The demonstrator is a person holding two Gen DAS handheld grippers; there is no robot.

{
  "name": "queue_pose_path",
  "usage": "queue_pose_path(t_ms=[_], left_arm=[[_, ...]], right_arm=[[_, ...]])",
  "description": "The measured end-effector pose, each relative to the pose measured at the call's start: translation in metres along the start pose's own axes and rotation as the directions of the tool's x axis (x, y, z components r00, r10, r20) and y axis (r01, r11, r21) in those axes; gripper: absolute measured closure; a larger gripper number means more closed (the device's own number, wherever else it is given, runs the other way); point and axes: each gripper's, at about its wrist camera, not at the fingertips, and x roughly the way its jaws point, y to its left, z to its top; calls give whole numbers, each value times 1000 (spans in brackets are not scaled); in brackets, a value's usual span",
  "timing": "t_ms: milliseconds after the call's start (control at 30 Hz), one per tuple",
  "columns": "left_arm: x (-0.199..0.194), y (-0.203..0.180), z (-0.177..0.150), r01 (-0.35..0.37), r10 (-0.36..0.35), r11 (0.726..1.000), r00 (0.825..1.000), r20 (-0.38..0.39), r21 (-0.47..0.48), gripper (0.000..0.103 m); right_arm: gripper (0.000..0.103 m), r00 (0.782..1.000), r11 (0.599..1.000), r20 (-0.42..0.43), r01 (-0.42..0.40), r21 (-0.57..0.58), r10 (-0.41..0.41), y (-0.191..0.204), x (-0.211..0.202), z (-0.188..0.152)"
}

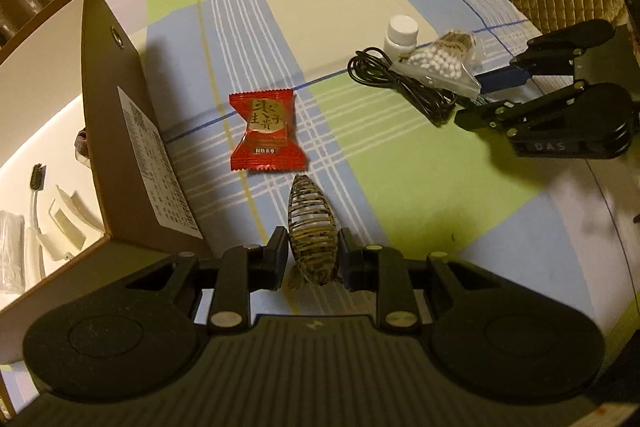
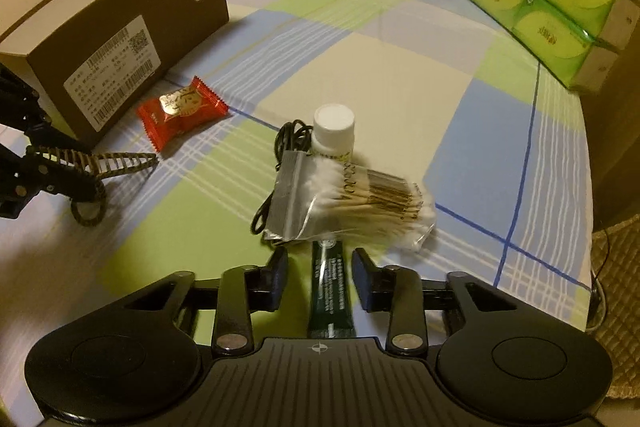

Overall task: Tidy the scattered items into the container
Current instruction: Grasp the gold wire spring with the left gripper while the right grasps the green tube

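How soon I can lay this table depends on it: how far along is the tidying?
Done: a toothbrush and white pieces lie in the box. In hand: the left gripper is shut on a striped hair clip; a dark tube sits between the open jaws of the right gripper, not yet gripped. Left on the table: red candy packet, white bottle, black cable, cotton swab bag.

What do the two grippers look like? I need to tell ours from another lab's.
Both are matte black. The left gripper and right gripper each have a ribbed body, two round side discs, hinged arms with silver rivets and flat pads. No cables, hands or sleeves show.
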Motion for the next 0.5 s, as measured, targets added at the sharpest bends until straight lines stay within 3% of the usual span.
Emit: queue_pose_path(t_ms=[67, 500], left_arm=[[-1, 0, -2, 0, 0, 1000, 1000, 8, -7, 81], [-15, 4, -26, 16, -15, 999, 1000, 24, -38, 82]], right_arm=[[87, 1000, 1000, -12, -6, -3, 6, 4, -3, -3], [89, 989, 977, -60, -124, 173, 136, 30, -37, -35]])
